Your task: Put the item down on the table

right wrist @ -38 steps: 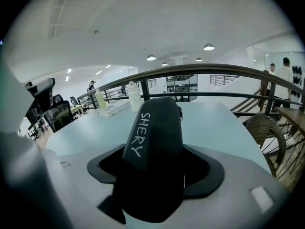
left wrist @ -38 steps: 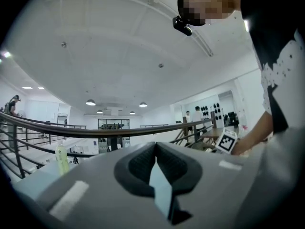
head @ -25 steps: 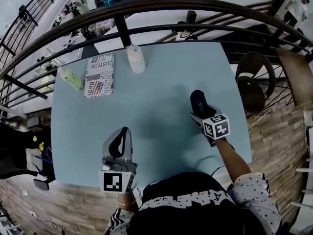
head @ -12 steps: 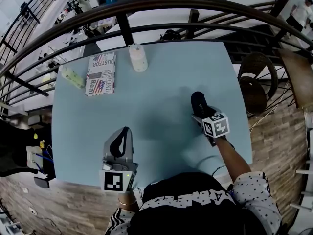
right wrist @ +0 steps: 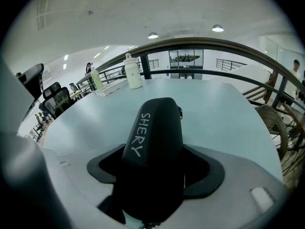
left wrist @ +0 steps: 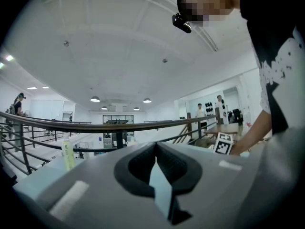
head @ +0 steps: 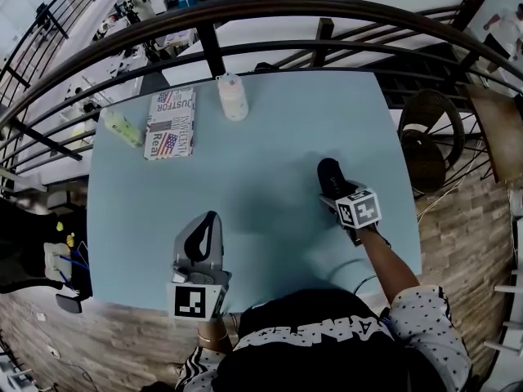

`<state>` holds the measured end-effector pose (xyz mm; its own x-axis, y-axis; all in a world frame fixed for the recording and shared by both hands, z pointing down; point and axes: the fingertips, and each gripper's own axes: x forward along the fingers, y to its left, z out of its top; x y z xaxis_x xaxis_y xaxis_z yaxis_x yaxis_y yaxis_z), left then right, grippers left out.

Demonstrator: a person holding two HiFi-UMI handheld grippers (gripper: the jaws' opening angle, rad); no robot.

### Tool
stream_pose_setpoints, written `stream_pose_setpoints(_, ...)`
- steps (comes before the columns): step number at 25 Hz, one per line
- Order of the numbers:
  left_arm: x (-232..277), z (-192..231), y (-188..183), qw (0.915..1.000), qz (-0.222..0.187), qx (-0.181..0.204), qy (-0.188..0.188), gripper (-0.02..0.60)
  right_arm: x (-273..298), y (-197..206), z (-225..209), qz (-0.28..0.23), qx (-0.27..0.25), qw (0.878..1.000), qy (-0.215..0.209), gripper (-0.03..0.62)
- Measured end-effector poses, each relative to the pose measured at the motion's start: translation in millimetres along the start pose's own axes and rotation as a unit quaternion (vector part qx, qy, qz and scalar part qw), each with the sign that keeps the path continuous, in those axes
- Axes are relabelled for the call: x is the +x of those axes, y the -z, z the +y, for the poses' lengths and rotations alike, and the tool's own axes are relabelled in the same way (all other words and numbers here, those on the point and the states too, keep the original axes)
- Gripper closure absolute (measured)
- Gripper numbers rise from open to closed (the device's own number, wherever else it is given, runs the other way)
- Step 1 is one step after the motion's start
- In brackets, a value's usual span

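Observation:
A black oblong case [head: 330,173] lettered SHERY [right wrist: 155,137] sticks out forward from my right gripper [head: 337,189], which is shut on it. Case and gripper [right wrist: 153,178] are low over the right half of the light blue table [head: 261,137]. I cannot tell whether the case touches the tabletop [right wrist: 214,104]. My left gripper [head: 203,225] sits near the table's front edge on the left. Its jaws [left wrist: 156,149] meet at the tips and hold nothing.
Along the far left of the table lie a printed book [head: 169,123], a green bottle [head: 121,127] and a white bottle [head: 233,96]. A dark curved railing [head: 245,15] runs behind the table. A wicker chair [head: 425,133] stands off the right edge.
The right gripper with the case has edged very slightly left and stays over the same patch of table. The left gripper has not moved.

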<state>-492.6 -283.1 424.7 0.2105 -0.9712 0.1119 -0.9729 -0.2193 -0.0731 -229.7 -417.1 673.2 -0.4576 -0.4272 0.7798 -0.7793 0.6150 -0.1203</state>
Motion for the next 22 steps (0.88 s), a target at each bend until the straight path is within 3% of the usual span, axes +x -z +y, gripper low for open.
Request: stream_pose_setpoints(22, -5.5, 0.6, 1.9, 1.0000, 0.001, -0.002, -0.003, 0.581, 7.8, 10.0, 0.1, 0.034, -0.028, 0.999, 0.017, 0.230)
